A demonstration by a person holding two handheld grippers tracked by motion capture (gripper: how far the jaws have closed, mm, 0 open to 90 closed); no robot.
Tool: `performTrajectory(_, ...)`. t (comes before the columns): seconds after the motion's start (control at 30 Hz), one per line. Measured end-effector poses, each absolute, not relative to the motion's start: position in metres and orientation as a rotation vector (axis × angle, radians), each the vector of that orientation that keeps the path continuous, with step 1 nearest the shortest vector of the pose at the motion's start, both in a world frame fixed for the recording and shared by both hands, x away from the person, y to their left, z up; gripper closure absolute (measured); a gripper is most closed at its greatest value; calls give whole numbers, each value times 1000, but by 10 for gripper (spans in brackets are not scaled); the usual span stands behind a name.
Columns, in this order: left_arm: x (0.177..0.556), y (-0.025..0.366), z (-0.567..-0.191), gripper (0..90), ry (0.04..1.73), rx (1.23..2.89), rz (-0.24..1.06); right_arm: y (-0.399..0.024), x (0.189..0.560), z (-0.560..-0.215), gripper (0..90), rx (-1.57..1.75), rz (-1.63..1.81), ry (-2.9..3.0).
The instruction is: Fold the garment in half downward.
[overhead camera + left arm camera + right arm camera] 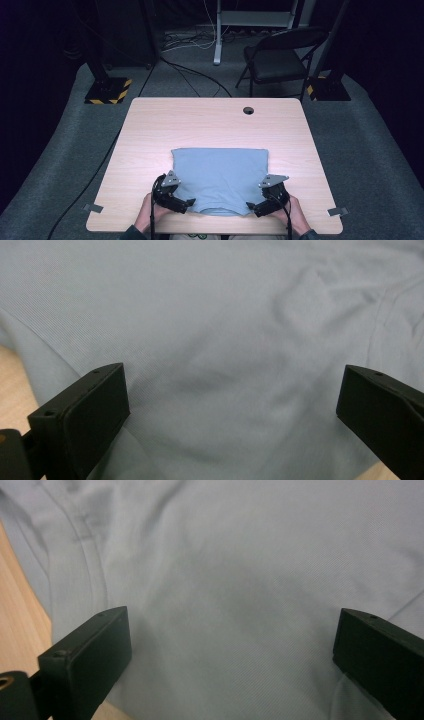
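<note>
Tongs wide over folded shirt

Shirt (pixel 219 180) (light blue, folded flat) lies on the near half of the table (pixel 210 125). Left tongs (pixel 188 204) and right tongs (pixel 251 206) sit at its near corners, jaws spread wide above the cloth, gripping nothing.

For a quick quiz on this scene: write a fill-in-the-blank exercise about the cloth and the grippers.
1. The folded garment on the table is light ____.
2. The left gripper and the right gripper both have their jaws ____.
3. Beyond the table stands a black folding ____.

Missing words: blue; open; chair
</note>
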State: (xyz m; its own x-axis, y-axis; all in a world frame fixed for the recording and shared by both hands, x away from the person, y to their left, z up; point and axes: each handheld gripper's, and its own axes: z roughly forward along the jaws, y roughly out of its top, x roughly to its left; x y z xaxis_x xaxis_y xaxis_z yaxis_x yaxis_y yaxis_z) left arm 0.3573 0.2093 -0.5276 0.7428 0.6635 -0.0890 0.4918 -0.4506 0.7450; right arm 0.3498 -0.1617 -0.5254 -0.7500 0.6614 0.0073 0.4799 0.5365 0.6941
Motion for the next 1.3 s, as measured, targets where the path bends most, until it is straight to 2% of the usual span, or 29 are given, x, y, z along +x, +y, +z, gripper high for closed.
performTrajectory(0.2,366,203,-517,0,892,2090,293,-156,352,-514,0,986,1125,2445)
performTrajectory(0.5,364,185,-529,0,839,2206,282,-137,352,-527,0,945,1016,2518)
performTrajectory(0.73,359,187,-535,0,744,2259,349,-144,351,-533,0,909,1012,2534)
performTrajectory(1.03,359,202,-537,0,701,2205,285,-158,345,-535,0,888,1036,2529)
performTrajectory(1.17,364,209,-533,0,699,2148,211,-159,345,-532,0,881,1021,2554)
performTrajectory(1.3,376,212,-522,0,742,2094,240,-162,353,-521,0,876,1051,2493)
